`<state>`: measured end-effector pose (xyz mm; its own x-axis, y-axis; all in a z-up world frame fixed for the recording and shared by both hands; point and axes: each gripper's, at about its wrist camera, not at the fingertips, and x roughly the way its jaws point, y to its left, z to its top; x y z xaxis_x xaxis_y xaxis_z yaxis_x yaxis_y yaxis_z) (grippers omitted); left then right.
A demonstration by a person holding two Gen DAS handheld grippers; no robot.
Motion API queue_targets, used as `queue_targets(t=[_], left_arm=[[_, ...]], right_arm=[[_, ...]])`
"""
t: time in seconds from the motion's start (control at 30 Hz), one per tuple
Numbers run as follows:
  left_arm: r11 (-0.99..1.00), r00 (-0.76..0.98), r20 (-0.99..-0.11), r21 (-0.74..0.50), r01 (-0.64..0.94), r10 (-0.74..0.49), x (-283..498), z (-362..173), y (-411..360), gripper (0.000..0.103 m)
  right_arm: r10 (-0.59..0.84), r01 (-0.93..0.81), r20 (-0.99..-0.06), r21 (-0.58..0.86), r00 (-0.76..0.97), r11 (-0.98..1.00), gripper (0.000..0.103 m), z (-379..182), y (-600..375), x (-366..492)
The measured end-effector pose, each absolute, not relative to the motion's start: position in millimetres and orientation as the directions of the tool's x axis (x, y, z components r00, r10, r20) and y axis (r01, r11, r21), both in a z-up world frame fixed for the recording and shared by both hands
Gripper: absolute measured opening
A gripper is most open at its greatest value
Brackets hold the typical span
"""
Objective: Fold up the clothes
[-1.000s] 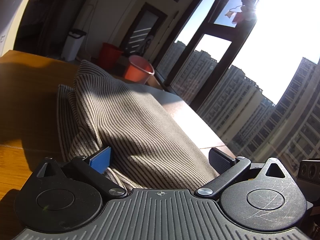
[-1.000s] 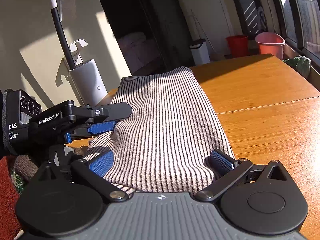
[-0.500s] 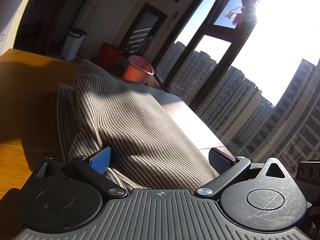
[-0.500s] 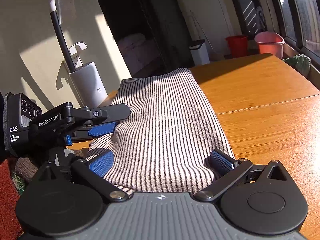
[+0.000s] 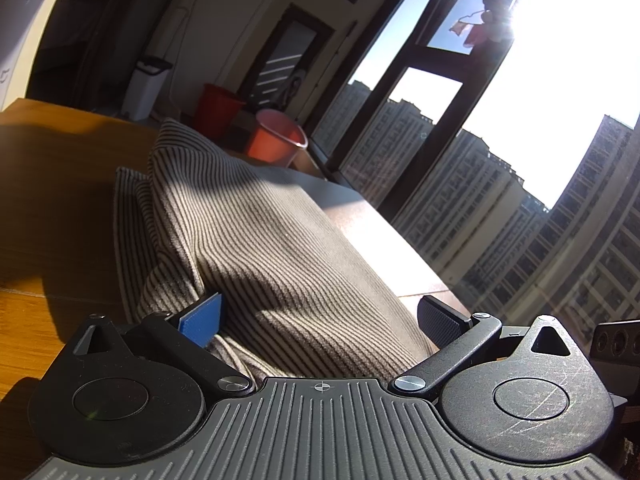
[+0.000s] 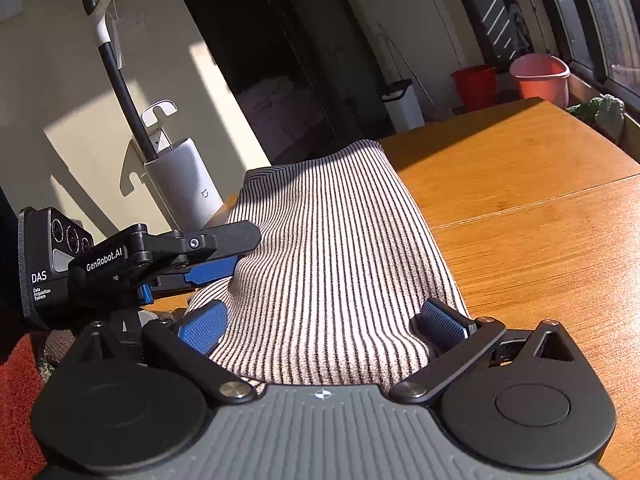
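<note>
Both tongs point(image 5: 320, 316) point(image 6: 324, 322) spread around garment point(image 6: 336, 248)

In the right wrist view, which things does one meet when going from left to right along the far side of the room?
Upright vacuum cleaner → white bin → red bucket → pink bucket → green plant.

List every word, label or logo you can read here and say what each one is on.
"GenRobot.AI": on the left gripper arm, right wrist view.
"DAS": on its camera box.
"Data Acquisition System": small print under "DAS", barely legible.
Small logo on the vacuum base: no letters.
Left wrist view: no text.
</note>
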<state>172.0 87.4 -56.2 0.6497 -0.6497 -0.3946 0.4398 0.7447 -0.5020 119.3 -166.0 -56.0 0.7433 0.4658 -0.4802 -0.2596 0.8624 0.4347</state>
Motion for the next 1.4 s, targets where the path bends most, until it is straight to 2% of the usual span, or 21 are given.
queue_targets(t=[0.1, 0.2, 0.27, 0.33, 0.4, 0.43, 0.47, 0.53, 0.57, 0.63, 0.67, 0.7, 0.77, 0.83, 0.97, 1.0, 1.07, 1.1, 1.23, 1.3, 1.4], left_arm=[[0.759, 0.642, -0.419, -0.466, 0.456, -0.642, 173, -53, 83, 0.103], [0.792, 0.645, -0.46, -0.361, 0.492, -0.61, 167, -45, 79, 0.103], [0.827, 0.683, -0.467, -0.308, 0.471, -0.562, 157, -34, 82, 0.103], [0.848, 0.727, -0.437, -0.286, 0.447, -0.53, 143, -19, 96, 0.103], [0.862, 0.76, -0.409, -0.273, 0.426, -0.505, 130, -4, 111, 0.103], [0.872, 0.77, -0.41, -0.258, 0.416, -0.489, 126, 1, 114, 0.103], [0.881, 0.779, -0.412, -0.242, 0.406, -0.472, 122, 4, 117, 0.103], [0.899, 0.797, -0.415, -0.21, 0.384, -0.438, 114, 12, 124, 0.103], [0.904, 0.802, -0.418, -0.198, 0.379, -0.427, 111, 15, 124, 0.103], [0.911, 0.808, -0.42, -0.198, 0.363, -0.413, 107, 20, 127, 0.103], [0.91, 0.807, -0.421, -0.202, 0.361, -0.414, 104, 21, 129, 0.103], [0.91, 0.807, -0.421, -0.207, 0.359, -0.414, 101, 23, 131, 0.103], [0.912, 0.807, -0.424, -0.19, 0.364, -0.41, 95, 23, 137, 0.103], [0.913, 0.803, -0.436, -0.159, 0.376, -0.406, 90, 21, 138, 0.103], [0.892, 0.772, -0.473, -0.073, 0.445, -0.424, 77, 17, 132, 0.103], [0.881, 0.762, -0.482, -0.044, 0.472, -0.433, 72, 16, 129, 0.103], [0.848, 0.741, -0.497, 0.019, 0.53, -0.453, 59, 15, 123, 0.103], [0.825, 0.729, -0.503, 0.053, 0.562, -0.465, 52, 15, 120, 0.103], [0.748, 0.689, -0.531, 0.146, 0.648, -0.493, 27, 9, 109, 0.103], [0.719, 0.676, -0.543, 0.176, 0.672, -0.499, 23, 4, 101, 0.103], [0.669, 0.655, -0.562, 0.224, 0.709, -0.505, 22, -7, 87, 0.103]], right_arm=[[0.487, -0.316, -0.528, 0.384, 0.696, 0.868, 0.103, -52, -164, 125], [0.475, -0.407, -0.589, 0.256, 0.653, 0.877, 0.103, -41, -157, 123], [0.461, -0.446, -0.567, 0.177, 0.683, 0.878, 0.103, -29, -156, 111], [0.428, -0.499, -0.528, 0.01, 0.733, 0.867, 0.103, -15, -151, 92], [0.406, -0.532, -0.514, -0.12, 0.755, 0.838, 0.08, -6, -142, 79], [0.406, -0.549, -0.528, -0.141, 0.746, 0.824, 0.055, -4, -137, 77], [0.419, -0.565, -0.548, -0.124, 0.724, 0.815, 0.047, -4, -134, 78], [0.438, -0.62, -0.616, -0.107, 0.655, 0.777, 0.047, -11, -126, 81], [0.437, -0.647, -0.649, -0.114, 0.623, 0.754, 0.05, -17, -121, 81], [0.432, -0.69, -0.661, -0.182, 0.614, 0.701, 0.061, -22, -115, 70], [0.445, -0.715, -0.66, -0.205, 0.605, 0.668, 0.077, -21, -113, 64], [0.475, -0.748, -0.658, -0.21, 0.584, 0.63, 0.084, -18, -112, 57], [0.498, -0.794, -0.667, -0.243, 0.553, 0.557, 0.084, -15, -106, 44], [0.465, -0.807, -0.68, -0.345, 0.567, 0.479, 0.084, -22, -93, 33], [0.446, -0.788, -0.653, -0.458, 0.613, 0.412, 0.084, -39, -77, 30], [0.435, -0.778, -0.649, -0.467, 0.624, 0.419, 0.075, -40, -75, 33], [0.428, -0.774, -0.66, -0.413, 0.618, 0.48, 0.058, -37, -75, 45], [0.434, -0.773, -0.672, -0.344, 0.599, 0.533, 0.056, -34, -79, 55], [0.523, -0.688, -0.704, 0.068, 0.481, 0.723, 0.052, -22, -107, 102], [0.556, -0.648, -0.701, 0.176, 0.446, 0.741, 0.052, -22, -116, 112], [0.586, -0.62, -0.691, 0.251, 0.423, 0.744, 0.052, -24, -123, 118]])
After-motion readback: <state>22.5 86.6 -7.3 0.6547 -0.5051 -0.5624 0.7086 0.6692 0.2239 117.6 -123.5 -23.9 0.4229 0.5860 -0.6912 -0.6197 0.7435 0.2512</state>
